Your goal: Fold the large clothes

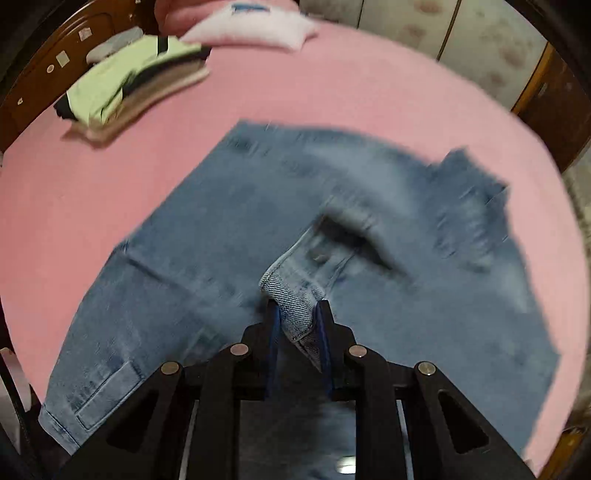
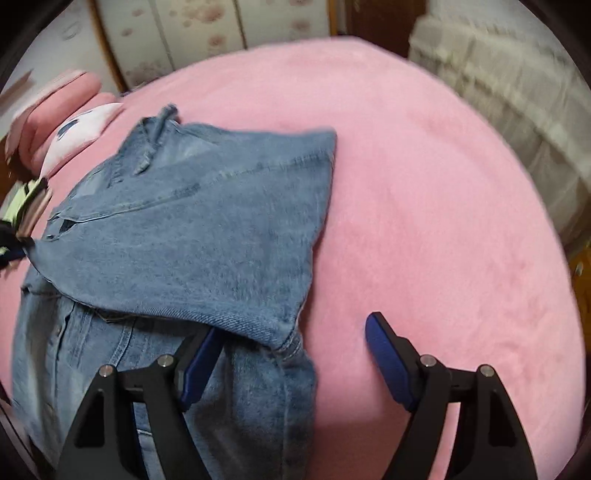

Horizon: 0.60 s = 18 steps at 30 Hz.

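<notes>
Blue denim jeans (image 1: pixel 229 221) lie partly folded on a pink bed (image 1: pixel 332 85). My left gripper (image 1: pixel 298 314) is shut on a hem edge of the jeans and holds it above the rest of the cloth. In the right wrist view the jeans (image 2: pixel 192 236) lie on the left half of the bed, with one folded layer on top. My right gripper (image 2: pixel 291 343) is open and empty; its left finger (image 2: pixel 199 365) is over the lower denim layer beside the fold's corner, and its right finger (image 2: pixel 388 362) is over the bare pink bed (image 2: pixel 424 206).
A stack of folded clothes (image 1: pixel 136 85) lies at the far left of the bed, with a pink-and-white pillow (image 1: pixel 255 26) behind it. A wooden headboard (image 1: pixel 48 62) stands at the left. A wardrobe (image 2: pixel 207 33) and a white bedspread edge (image 2: pixel 509 96) border the bed.
</notes>
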Tool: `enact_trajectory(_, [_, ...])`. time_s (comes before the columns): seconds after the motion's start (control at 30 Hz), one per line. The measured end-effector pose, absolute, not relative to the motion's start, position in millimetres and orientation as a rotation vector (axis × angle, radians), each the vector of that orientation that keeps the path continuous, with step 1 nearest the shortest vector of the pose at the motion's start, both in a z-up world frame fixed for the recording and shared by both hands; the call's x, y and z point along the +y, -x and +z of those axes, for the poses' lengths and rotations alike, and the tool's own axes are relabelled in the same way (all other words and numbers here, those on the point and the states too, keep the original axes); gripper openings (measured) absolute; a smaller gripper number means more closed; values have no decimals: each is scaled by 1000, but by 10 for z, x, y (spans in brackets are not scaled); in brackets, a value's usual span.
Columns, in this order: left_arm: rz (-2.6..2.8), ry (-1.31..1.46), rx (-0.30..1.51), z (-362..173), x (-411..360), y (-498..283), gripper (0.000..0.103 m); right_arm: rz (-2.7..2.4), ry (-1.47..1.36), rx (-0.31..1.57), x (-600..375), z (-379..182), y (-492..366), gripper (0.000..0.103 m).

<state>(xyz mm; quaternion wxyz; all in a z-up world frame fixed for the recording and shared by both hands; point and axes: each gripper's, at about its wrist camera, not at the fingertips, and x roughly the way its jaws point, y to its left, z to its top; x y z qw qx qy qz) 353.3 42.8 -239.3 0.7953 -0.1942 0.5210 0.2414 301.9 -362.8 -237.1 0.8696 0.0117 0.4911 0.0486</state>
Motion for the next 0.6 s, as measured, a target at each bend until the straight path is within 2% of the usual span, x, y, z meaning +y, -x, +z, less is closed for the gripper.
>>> enact_trajectory(0.07, [513, 423, 1130, -2478, 420, -3515, 17, 126, 27, 997, -3599, -2304, -3005, 65])
enact_trajectory(0.13, [510, 417, 1125, -2480, 404, -3530, 17, 171, 56, 1015, -3559, -2293, -3010, 35])
enact_trajectory(0.2, [509, 416, 1118, -2487, 402, -3555, 17, 188, 75, 1066, -3557, -2349, -3047, 19])
enact_trajectory(0.43, [516, 440, 1122, -2617, 518, -3624, 19, 123, -7, 1163, -3652, -2432, -2924, 18])
enact_trajectory(0.5, [563, 405, 1147, -2597, 514, -3617, 33, 62, 15, 1216, -3680, -2452, -2842, 18])
enact_trajectory(0.6, [724, 292, 1158, -2479, 527, -3530, 33, -6, -9, 1237, -3718, -2352, -2726, 18])
